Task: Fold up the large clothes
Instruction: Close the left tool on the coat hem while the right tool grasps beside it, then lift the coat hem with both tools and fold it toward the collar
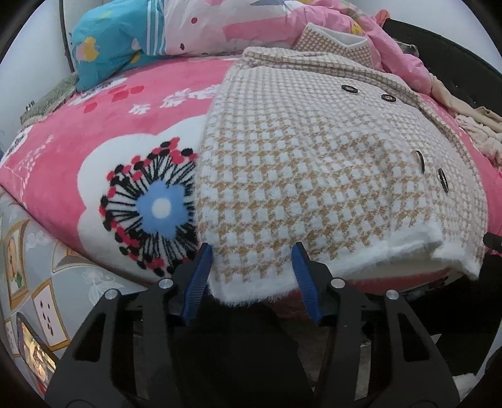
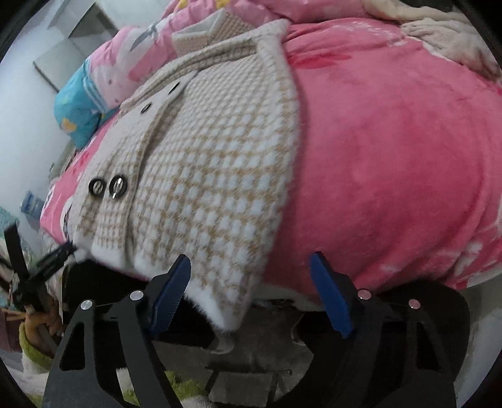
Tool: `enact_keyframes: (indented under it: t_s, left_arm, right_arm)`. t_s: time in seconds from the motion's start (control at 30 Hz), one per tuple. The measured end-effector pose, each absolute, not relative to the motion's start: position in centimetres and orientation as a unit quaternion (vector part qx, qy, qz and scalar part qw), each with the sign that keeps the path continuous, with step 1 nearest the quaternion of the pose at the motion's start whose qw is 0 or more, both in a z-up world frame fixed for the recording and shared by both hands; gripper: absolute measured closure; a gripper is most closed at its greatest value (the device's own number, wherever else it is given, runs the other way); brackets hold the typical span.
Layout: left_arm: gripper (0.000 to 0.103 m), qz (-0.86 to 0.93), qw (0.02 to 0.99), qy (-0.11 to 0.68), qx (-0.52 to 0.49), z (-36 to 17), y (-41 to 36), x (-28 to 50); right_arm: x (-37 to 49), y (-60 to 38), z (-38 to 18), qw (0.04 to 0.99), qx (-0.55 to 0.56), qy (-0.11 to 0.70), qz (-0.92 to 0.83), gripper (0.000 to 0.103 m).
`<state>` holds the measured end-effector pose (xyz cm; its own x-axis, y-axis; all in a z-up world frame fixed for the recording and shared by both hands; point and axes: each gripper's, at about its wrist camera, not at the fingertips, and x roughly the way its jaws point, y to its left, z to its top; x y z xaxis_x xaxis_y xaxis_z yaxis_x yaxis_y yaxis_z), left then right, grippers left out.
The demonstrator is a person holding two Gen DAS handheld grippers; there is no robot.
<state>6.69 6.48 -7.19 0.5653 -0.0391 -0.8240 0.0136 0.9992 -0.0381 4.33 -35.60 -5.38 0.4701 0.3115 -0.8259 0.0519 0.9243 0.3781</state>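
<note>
A tan-and-white houndstooth coat with black buttons and a white fuzzy hem lies flat on a pink bed blanket, its hem hanging over the near bed edge. My left gripper is open, its blue fingertips straddling the hem's left corner. In the right wrist view the coat lies left of centre. My right gripper is open, with the hem's right corner between its blue fingertips. The left gripper also shows in the right wrist view.
A blue pillow and a pink quilt lie at the bed's far end, with beige clothes at the right. The pink blanket fills the right side of the bed. Floor lies below the bed edge.
</note>
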Motion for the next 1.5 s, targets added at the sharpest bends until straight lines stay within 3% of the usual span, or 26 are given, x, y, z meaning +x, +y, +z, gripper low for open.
enact_keyframes:
  t_s: [0.27,0.63,0.67,0.73,0.93,1.03,1.17,1.27,1.5]
  left_arm:
    - [0.051,-0.019,0.883,0.469,-0.035,-7.8,7.0,7.1]
    - [0.050,-0.028,0.875,0.480,-0.055,-8.4,7.6,7.5]
    - [0.054,-0.027,0.875,0.480,-0.055,-8.3,7.6,7.4]
    - [0.061,-0.031,0.879,0.473,-0.051,-8.0,7.3,7.0]
    - [0.062,-0.035,0.870,0.487,-0.060,-8.7,7.6,6.9]
    - [0.064,-0.036,0.870,0.488,-0.068,-8.6,7.8,6.7]
    - [0.084,-0.049,0.881,0.467,-0.065,-7.1,7.5,5.6]
    - [0.093,-0.072,0.896,0.434,-0.059,-5.0,7.0,4.7]
    - [0.095,-0.133,0.916,0.368,-0.087,0.9,6.5,5.3]
  right_arm:
    - [4.2,-35.7,-7.4,0.806,0.249,0.525,0.112,0.051]
    - [3.9,-35.0,-7.9,0.813,0.226,0.525,0.108,0.055]
    - [3.9,-34.7,-7.8,0.812,0.226,0.525,0.120,0.063]
    - [3.7,-34.1,-7.2,0.815,0.218,0.520,0.133,0.065]
    - [3.9,-34.5,-8.5,0.805,0.234,0.532,0.116,0.066]
    - [3.4,-34.2,-8.6,0.800,0.247,0.530,0.133,0.079]
    - [3.1,-33.4,-6.8,0.811,0.238,0.513,0.153,0.092]
    - [2.8,-33.7,-4.6,0.820,0.246,0.489,0.166,0.095]
    - [4.1,-34.3,0.8,0.850,0.261,0.415,0.190,0.095]
